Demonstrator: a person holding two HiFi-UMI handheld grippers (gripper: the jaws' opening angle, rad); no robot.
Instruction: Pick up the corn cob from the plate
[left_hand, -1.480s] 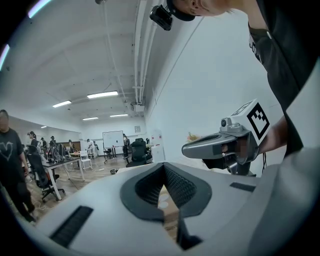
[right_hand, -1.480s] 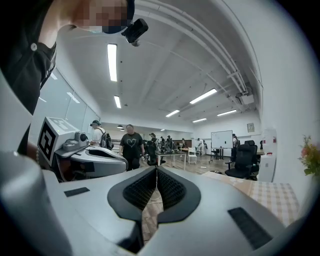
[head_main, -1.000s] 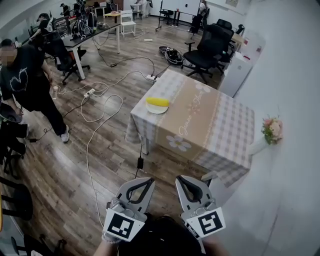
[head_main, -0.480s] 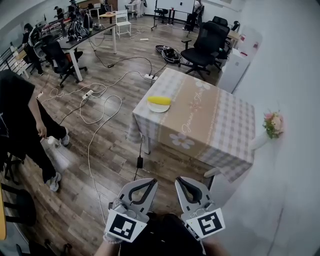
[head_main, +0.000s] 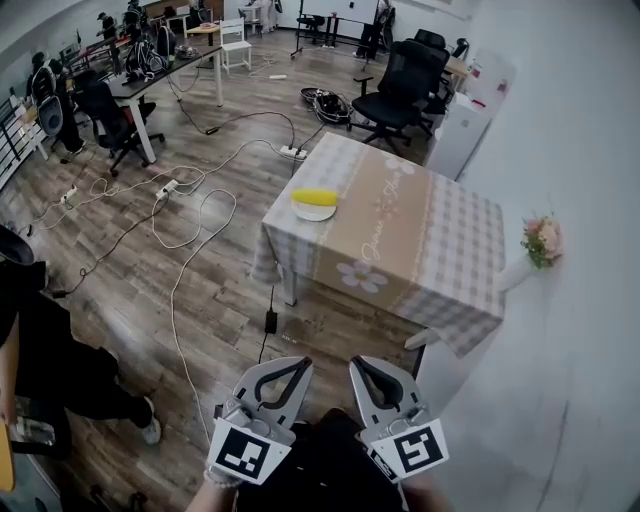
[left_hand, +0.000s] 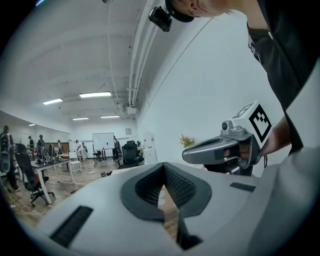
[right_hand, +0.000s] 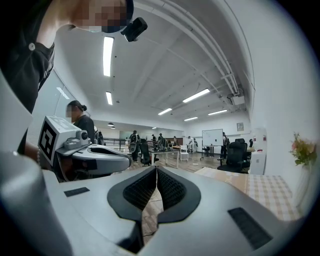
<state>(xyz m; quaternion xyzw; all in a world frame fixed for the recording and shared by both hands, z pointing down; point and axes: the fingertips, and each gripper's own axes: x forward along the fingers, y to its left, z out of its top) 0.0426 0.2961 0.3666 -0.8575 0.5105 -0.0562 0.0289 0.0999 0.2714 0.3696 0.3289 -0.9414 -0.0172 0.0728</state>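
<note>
Rig low by my body: left fingers (head_main: 252, 384) clenched, empty, held level. Ahead I see corn cob (head_main: 315, 197) on plate (head_main: 316, 213), bench (head_main: 400, 245) left corner, long axis across view. Right fingers (head_main: 404, 393) clenched, empty, level.

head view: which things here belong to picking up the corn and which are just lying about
For the job: corn cob, plate, table, left gripper, right gripper, both shut and empty.

Lying about: floor cables, black chair, flowers, desk.
</note>
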